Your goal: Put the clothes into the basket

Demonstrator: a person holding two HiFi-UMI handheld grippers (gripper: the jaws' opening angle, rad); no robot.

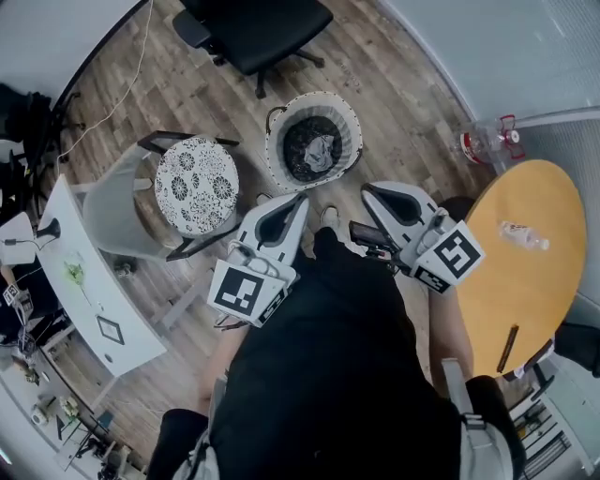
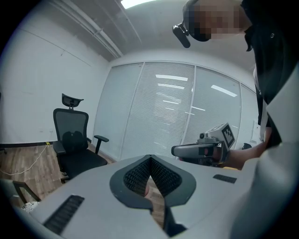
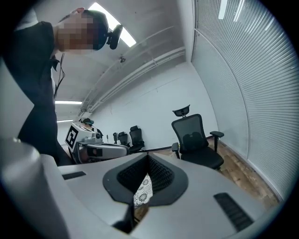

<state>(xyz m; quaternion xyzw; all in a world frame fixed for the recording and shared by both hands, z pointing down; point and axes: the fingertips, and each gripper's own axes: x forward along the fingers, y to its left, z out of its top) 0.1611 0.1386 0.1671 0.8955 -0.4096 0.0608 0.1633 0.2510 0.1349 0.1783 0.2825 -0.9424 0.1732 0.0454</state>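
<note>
Holds the left claw [image 1: 300, 201] nearest the body, tips pressed together with nothing between them. Holds the right claw [image 1: 367, 189] beside it, apart from it, likewise closed tight and empty. Just beyond both tips, finds the basket [image 1: 349, 131] standing on the wood floor [image 1: 403, 103] with dark and grey clothes [image 1: 314, 148] lying inside, and farther off a black office chair [image 1: 258, 28].

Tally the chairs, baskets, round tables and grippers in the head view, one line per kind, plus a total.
Chairs: 2 (black office chair, patterned-seat chair)
Basket: 1
Round table: 1
Grippers: 2 (left gripper, right gripper)
Total: 6
</note>
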